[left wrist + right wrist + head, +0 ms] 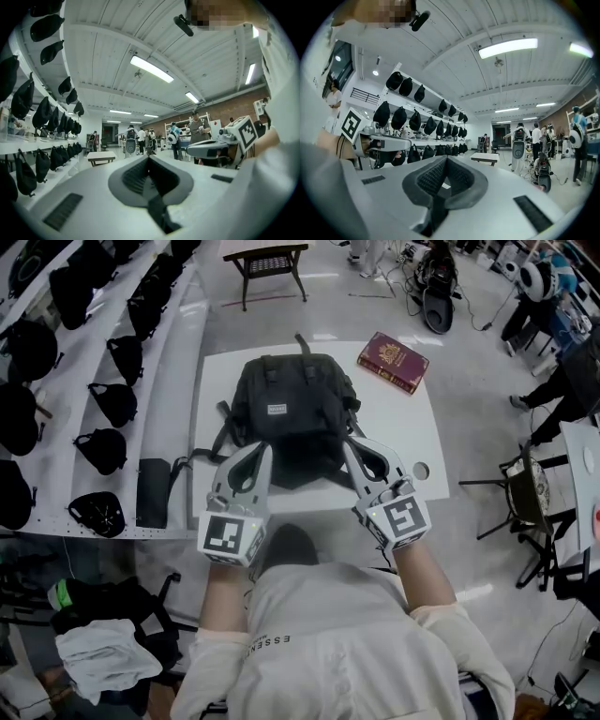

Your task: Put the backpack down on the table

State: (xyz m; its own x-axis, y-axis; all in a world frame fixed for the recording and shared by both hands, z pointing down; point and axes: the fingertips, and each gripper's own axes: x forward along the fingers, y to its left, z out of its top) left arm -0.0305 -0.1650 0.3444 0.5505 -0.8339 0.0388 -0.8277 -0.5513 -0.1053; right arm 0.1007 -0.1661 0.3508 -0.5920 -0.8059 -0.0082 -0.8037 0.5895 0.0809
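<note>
A black backpack (291, 413) lies flat on the white table (412, 427), its handle toward the far edge and its straps spread at the sides. My left gripper (263, 450) and right gripper (348, 446) hang side by side over the backpack's near end, in front of the person's chest. Both point level across the room. In the left gripper view the left gripper (149, 161) has its jaws together with nothing seen between them. The right gripper view shows the right gripper (446, 161) the same way. Neither gripper view shows the backpack.
A dark red book (393, 361) lies at the table's far right corner. White shelves (169, 371) with several black bags run along the left. A small wooden table (267, 263) stands beyond; a chair (525, 493) is at the right. People stand across the room (197, 129).
</note>
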